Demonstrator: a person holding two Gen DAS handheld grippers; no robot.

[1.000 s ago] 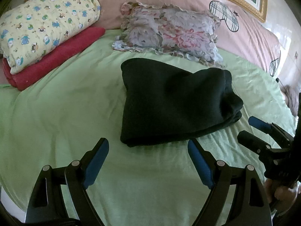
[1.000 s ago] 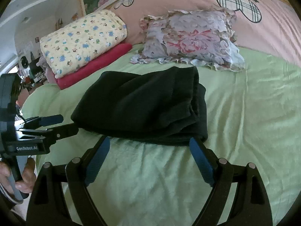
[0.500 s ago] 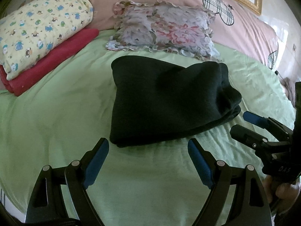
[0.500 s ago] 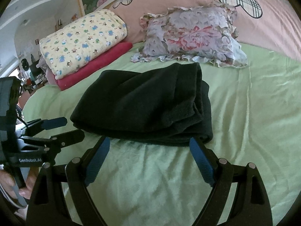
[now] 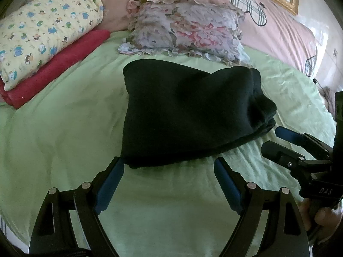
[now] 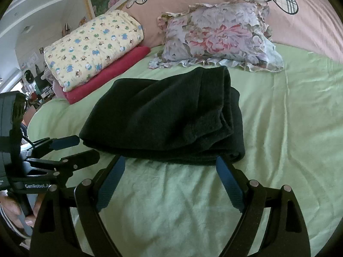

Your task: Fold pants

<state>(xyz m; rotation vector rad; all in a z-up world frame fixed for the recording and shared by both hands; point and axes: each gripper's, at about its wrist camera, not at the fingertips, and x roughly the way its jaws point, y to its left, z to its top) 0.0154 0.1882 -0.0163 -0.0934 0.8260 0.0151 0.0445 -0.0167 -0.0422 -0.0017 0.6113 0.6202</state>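
Observation:
The black pants [image 5: 188, 115] lie folded into a thick rectangular bundle on the green bed sheet [image 5: 64, 128], also in the right wrist view [image 6: 169, 115]. My left gripper [image 5: 169, 169] is open and empty, its fingertips just short of the bundle's near edge. My right gripper [image 6: 170, 165] is open and empty, its fingertips at the bundle's near edge. The right gripper also shows at the right of the left wrist view [image 5: 276, 143], and the left gripper at the left of the right wrist view [image 6: 83, 147].
A floral ruffled pillow [image 5: 188, 27] lies behind the pants against a pink headboard cover [image 5: 278, 32]. A yellow printed quilt [image 5: 45, 30] sits on a red folded blanket [image 5: 53, 68] at the back left.
Both grippers have moved closer to the folded pants, which now fill more of each view. The pants have not moved. Both grippers stay open.

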